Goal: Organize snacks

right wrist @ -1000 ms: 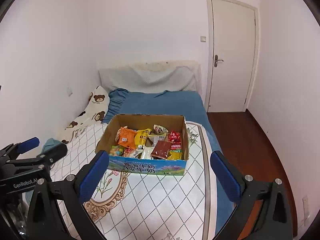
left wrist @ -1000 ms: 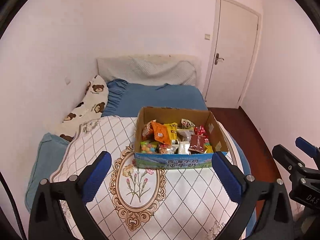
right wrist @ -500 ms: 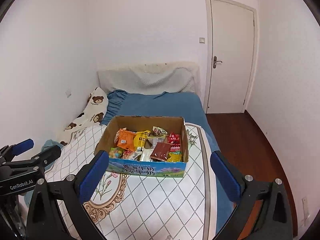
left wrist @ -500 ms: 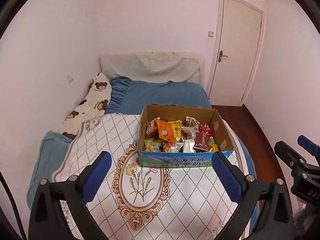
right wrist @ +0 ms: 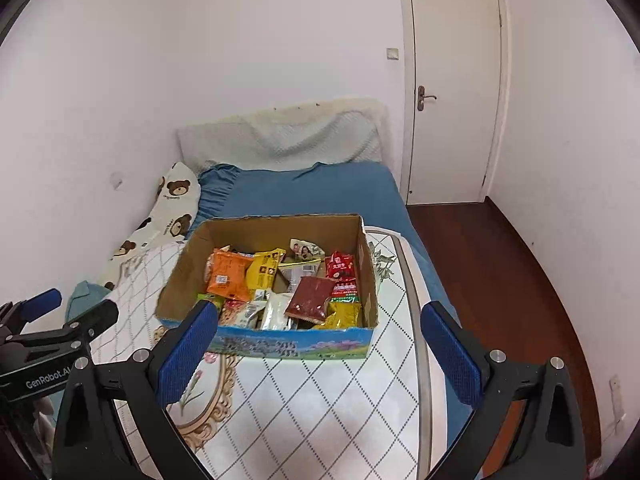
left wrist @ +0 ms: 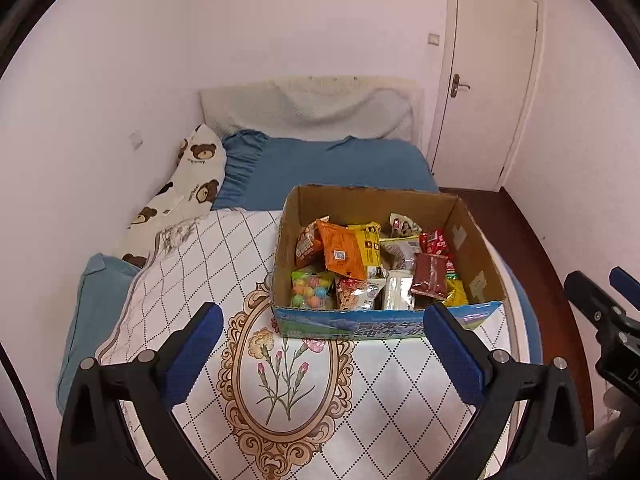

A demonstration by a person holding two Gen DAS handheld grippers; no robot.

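Note:
An open cardboard box (left wrist: pixel 468 236) with a blue printed front sits on a white quilt on the bed; it also shows in the right wrist view (right wrist: pixel 188 264). It holds several snack packets, among them an orange packet (left wrist: pixel 342 252), a yellow packet (right wrist: pixel 264 272), a dark red packet (left wrist: pixel 430 276) and a bag of coloured candy (left wrist: pixel 310 290). My left gripper (left wrist: pixel 322 354) is open and empty, just short of the box's front. My right gripper (right wrist: pixel 320 350) is open and empty, its left finger overlapping the box's front left corner in view.
The white diamond-pattern quilt (left wrist: pixel 304 392) covers the near bed. A bear-print pillow (left wrist: pixel 188 188) lies along the left wall. Blue bedding (left wrist: pixel 332 168) lies behind the box. A closed door (right wrist: pixel 452 88) and dark wood floor (right wrist: pixel 500 280) are on the right.
Both grippers have moved forward toward the box, which now looks larger and nearer. Both stay open and empty.

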